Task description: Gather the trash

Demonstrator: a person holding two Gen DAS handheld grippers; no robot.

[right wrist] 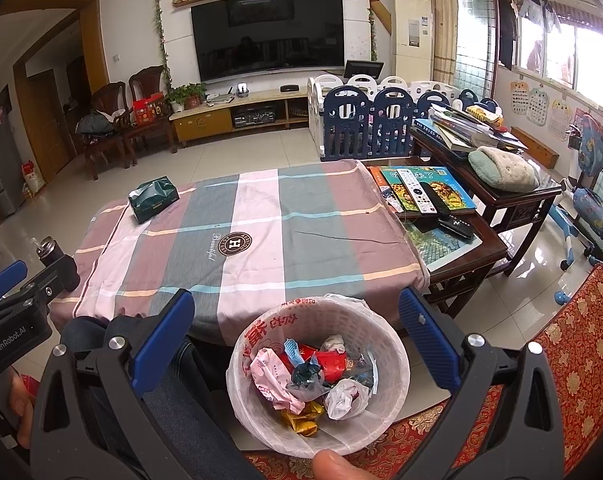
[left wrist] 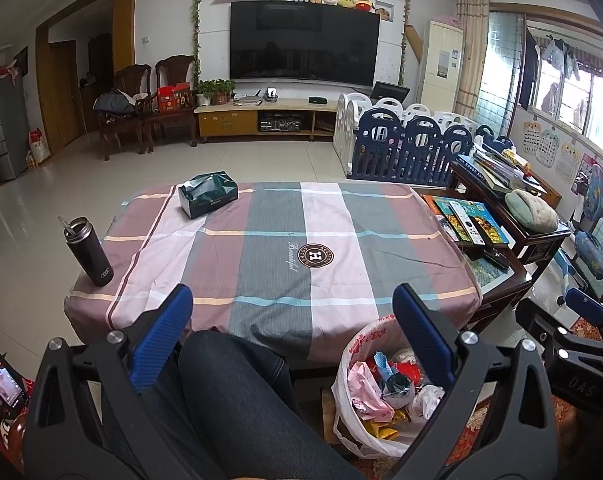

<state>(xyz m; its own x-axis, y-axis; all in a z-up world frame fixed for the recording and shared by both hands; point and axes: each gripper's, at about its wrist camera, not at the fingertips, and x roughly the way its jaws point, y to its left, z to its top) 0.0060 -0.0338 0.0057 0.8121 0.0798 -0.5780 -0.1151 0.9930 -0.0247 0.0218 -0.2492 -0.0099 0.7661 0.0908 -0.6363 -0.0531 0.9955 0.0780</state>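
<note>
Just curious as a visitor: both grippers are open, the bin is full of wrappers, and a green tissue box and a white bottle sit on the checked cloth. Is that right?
Nearly. The bottle is dark, not white, as the left wrist view shows. The rest holds: left gripper and right gripper open, wrappers in the bin, tissue box on the cloth.

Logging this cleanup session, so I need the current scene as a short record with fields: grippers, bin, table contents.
left gripper: open, holds nothing, above the person's leg
right gripper: open, holds nothing, above the bin
trash bin: white basket with a plastic liner, on the floor before the table
bin contents: crumpled wrappers, pink, red, yellow, white
table: plaid cloth
on the cloth: green tissue box, dark bottle
loose trash on the cloth: none visible
</note>
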